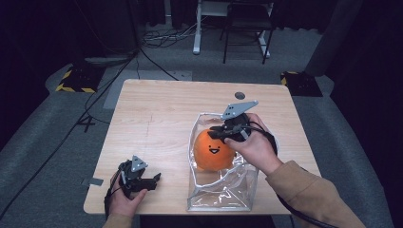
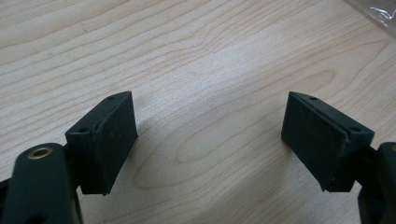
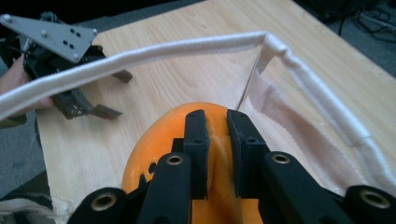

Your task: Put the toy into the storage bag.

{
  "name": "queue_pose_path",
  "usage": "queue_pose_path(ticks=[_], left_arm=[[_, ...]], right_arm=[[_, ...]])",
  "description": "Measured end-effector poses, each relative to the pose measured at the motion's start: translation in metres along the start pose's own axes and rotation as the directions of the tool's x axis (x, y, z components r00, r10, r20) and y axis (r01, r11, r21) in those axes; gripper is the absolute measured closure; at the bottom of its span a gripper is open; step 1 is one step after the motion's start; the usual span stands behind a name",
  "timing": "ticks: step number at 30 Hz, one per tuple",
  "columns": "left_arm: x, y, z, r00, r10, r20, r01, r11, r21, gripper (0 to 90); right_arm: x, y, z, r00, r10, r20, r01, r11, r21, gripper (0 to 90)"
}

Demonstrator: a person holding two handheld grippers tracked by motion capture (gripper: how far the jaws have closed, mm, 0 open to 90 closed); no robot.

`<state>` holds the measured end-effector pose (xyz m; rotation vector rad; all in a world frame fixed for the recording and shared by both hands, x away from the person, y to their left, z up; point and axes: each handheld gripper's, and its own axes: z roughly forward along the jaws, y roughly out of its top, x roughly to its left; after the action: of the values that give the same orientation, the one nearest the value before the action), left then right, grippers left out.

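Orange plush toy (image 1: 214, 149), round with a small black smiling face, sits inside a clear plastic bag (image 1: 223, 187) with a white-trimmed rim, near the surface's front right corner. The right gripper (image 1: 224, 134) reaches into the bag's mouth, its fingers pinching a fold of the toy's top. The right gripper view shows that fold bunched between the fingers (image 3: 198, 140), which the high view hides under the hand. The left gripper (image 1: 154, 179) rests near the front left corner, its fingers (image 2: 112, 135) spread wide over bare wood. The light wooden surface (image 1: 157, 118) stands on grey carpet in a dark room, with cables and a chair (image 1: 247, 23) beyond.
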<state>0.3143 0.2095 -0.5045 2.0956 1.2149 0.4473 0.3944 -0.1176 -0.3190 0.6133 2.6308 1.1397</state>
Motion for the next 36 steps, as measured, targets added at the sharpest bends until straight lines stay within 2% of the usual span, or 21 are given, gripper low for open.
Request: queue_pose_path(ticks=[8,14,26,36], left_arm=[[0.0,0.0,0.0,1.0,0.0,0.0,0.0,1.0,0.0,18.5],[0.0,0.0,0.0,1.0,0.0,0.0,0.0,1.0,0.0,18.5],[0.0,0.0,0.0,1.0,0.002,0.001,-0.002,1.0,0.001,18.5],[0.0,0.0,0.0,1.0,0.002,0.0,-0.002,1.0,0.001,18.5]], right_arm=[[-0.001,-0.004,0.014,0.9995,0.007,-0.031,-0.005,0.997,0.081,78.9],[-0.002,-0.006,0.021,0.9989,0.01,-0.045,-0.005,0.993,0.118,78.3],[-0.004,-0.013,0.034,0.998,0.019,-0.06,-0.005,0.976,0.219,75.9],[-0.005,-0.014,0.034,0.9975,0.03,-0.063,-0.013,0.968,0.249,74.3]])
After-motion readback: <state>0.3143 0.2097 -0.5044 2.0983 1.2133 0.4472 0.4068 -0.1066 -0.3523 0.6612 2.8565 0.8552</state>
